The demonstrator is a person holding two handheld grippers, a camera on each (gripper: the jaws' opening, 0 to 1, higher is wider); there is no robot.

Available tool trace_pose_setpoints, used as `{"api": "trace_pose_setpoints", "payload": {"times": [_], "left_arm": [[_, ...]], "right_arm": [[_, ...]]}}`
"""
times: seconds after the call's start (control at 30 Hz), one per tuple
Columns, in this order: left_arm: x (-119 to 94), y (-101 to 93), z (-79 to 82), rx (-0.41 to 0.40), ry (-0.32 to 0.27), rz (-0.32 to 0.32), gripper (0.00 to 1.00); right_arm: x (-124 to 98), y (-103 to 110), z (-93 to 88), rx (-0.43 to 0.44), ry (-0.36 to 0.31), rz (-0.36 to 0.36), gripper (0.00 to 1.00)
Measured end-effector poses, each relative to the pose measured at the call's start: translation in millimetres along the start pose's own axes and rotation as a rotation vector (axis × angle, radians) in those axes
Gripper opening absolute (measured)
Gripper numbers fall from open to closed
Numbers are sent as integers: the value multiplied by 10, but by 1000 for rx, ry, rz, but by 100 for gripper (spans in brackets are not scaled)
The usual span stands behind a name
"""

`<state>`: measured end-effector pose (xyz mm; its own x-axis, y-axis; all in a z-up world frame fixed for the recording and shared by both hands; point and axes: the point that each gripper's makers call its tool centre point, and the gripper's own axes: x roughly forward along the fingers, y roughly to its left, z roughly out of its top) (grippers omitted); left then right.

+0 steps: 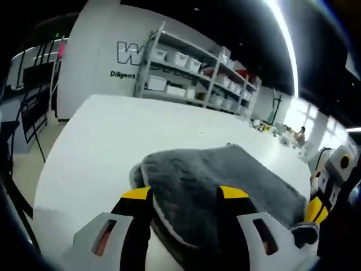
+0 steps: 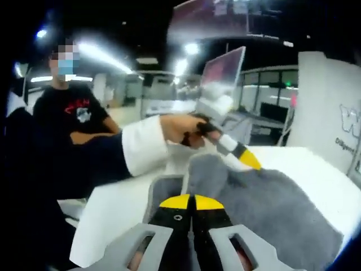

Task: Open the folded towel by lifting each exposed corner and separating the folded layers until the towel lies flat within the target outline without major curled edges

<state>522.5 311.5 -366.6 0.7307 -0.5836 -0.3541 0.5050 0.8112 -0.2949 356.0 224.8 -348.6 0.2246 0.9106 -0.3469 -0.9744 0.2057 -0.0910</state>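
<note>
A grey towel [image 1: 237, 169] lies folded on the white table [image 1: 107, 141], its layered edge with pale trim facing me. My left gripper [image 1: 185, 193] is open, with its yellow-tipped jaws wide apart on either side of that near edge. The right gripper [image 1: 316, 210] comes in at the right and is at the towel's bunched corner. In the right gripper view my right gripper [image 2: 192, 202] is shut, its tips together at the towel [image 2: 282, 209] edge, seemingly pinching it. A hand [image 2: 180, 129] holds the left gripper [image 2: 248, 160], which rests on a raised fold.
Metal shelving [image 1: 192, 73] with white bins stands beyond the table's far edge by a white wall. A person [image 2: 73, 118] in a black shirt sits at the table's side. Bare table [image 2: 113, 209] lies left of the towel.
</note>
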Motion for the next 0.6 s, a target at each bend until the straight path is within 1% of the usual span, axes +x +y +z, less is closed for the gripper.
{"api": "trace_pose_setpoints", "payload": {"times": [0.07,0.1,0.17,0.33,0.43,0.5,0.6], "left_arm": [[3,71,25,-52,-7,8,45],[28,50,25,-71,-15,13,45],[22,76,28,-106,-24,15,44],[8,31,13,-145,-30,-3,43],[6,47,10,-158,-32,-1,42],[8,42,12,-179,-39,-15,42],[18,-3,53,-308,-72,-65,42]], "right_arm": [[-35,-29,-10,12,-7,-8,0],[-51,-38,-11,21,-13,-11,0],[-70,-47,-23,28,-16,-15,0],[-118,-115,-33,63,-33,-26,0],[-150,-130,-56,74,-39,-28,0],[-177,-129,-80,84,-43,-29,0],[-205,-156,-106,112,-49,-27,0]]}}
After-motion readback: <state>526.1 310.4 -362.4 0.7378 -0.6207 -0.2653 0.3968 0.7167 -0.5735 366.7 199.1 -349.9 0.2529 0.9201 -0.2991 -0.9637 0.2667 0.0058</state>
